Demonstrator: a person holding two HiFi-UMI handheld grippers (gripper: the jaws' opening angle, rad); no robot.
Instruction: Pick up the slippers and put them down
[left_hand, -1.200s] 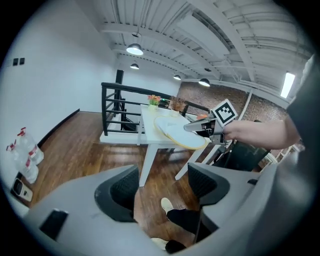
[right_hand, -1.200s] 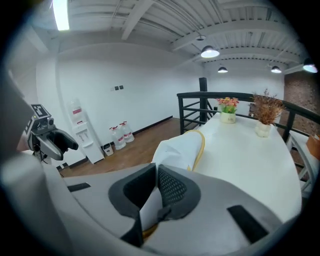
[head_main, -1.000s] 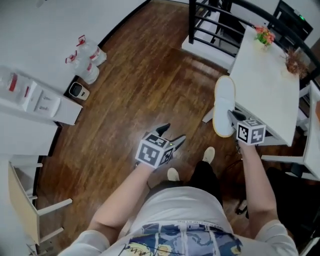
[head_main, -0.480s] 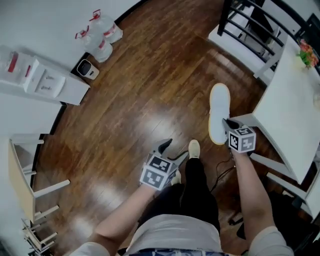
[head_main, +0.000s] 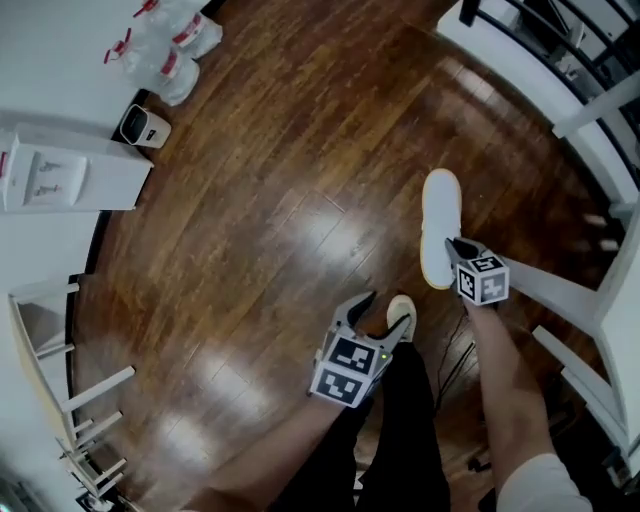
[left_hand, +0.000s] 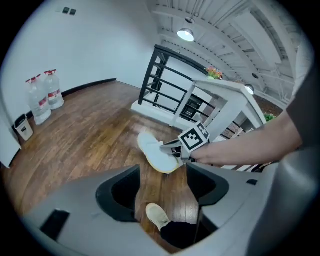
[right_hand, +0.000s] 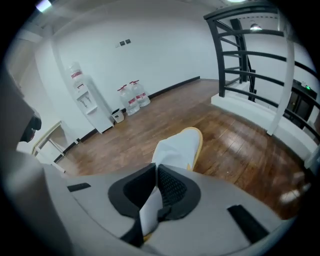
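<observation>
one slipper (head_main: 440, 212) hangs from the downward-angled right gripper (head_main: 453, 246).

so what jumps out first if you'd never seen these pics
A white slipper with a yellow edge is held over the wooden floor, pinched at one end by the right gripper, right of centre in the head view. The left gripper is open and empty, beside the person's shoe.

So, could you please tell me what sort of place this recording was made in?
Probably an indoor office or studio room: glossy dark-brown wooden plank floor, a white floor-standing water dispenser with spare clear water bottles beside it, and a black metal railing.
</observation>
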